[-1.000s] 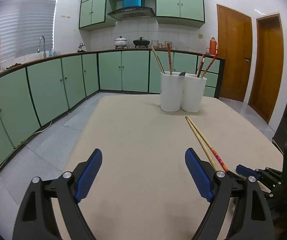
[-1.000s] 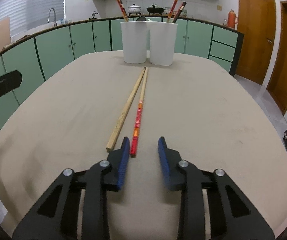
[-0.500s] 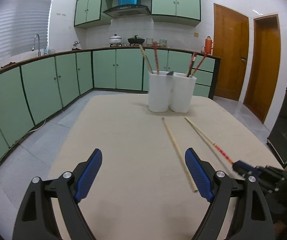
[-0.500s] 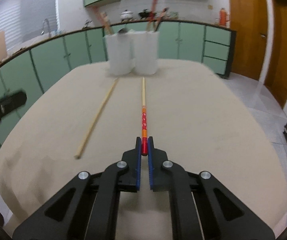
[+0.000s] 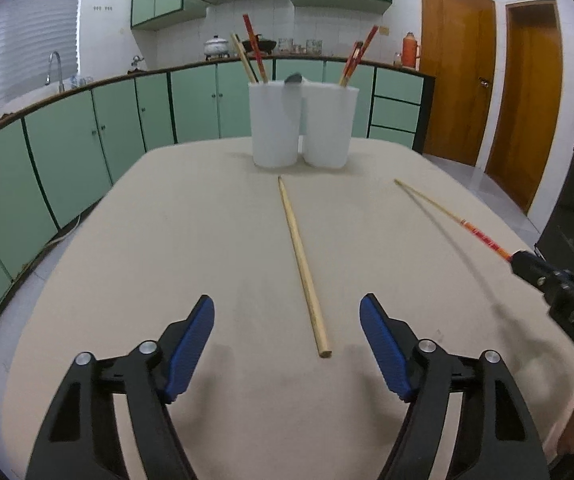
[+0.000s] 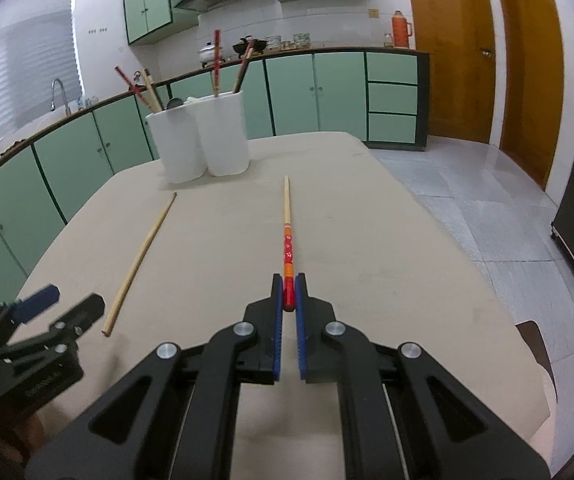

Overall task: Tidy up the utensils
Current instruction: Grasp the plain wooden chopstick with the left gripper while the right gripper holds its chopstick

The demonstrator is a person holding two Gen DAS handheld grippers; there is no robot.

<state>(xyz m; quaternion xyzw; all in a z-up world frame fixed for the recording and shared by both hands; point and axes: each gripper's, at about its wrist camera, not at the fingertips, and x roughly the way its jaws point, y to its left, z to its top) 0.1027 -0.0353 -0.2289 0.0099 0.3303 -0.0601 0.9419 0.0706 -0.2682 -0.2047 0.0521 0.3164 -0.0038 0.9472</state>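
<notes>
My right gripper (image 6: 288,294) is shut on the red end of a red-and-orange chopstick (image 6: 287,236) and holds it lifted off the table, tip pointing away; it also shows in the left wrist view (image 5: 447,216). A plain wooden chopstick (image 5: 301,264) lies on the beige table (image 5: 167,240), its near end just ahead of and between the fingers of my open, empty left gripper (image 5: 287,340). It also shows in the right wrist view (image 6: 139,260). Two white holders (image 5: 275,124) (image 5: 329,126) with chopsticks stand at the table's far end.
Green kitchen cabinets (image 5: 67,152) run along the left and back walls. Wooden doors (image 5: 459,68) stand at the right. The left gripper (image 6: 35,332) shows at the lower left of the right wrist view. The table's right edge drops to a tiled floor (image 6: 467,208).
My right gripper closed on the red chopstick's end and lifted it, swinging it to the right, away from the wooden one. My left gripper moved in behind the wooden chopstick, staying open.
</notes>
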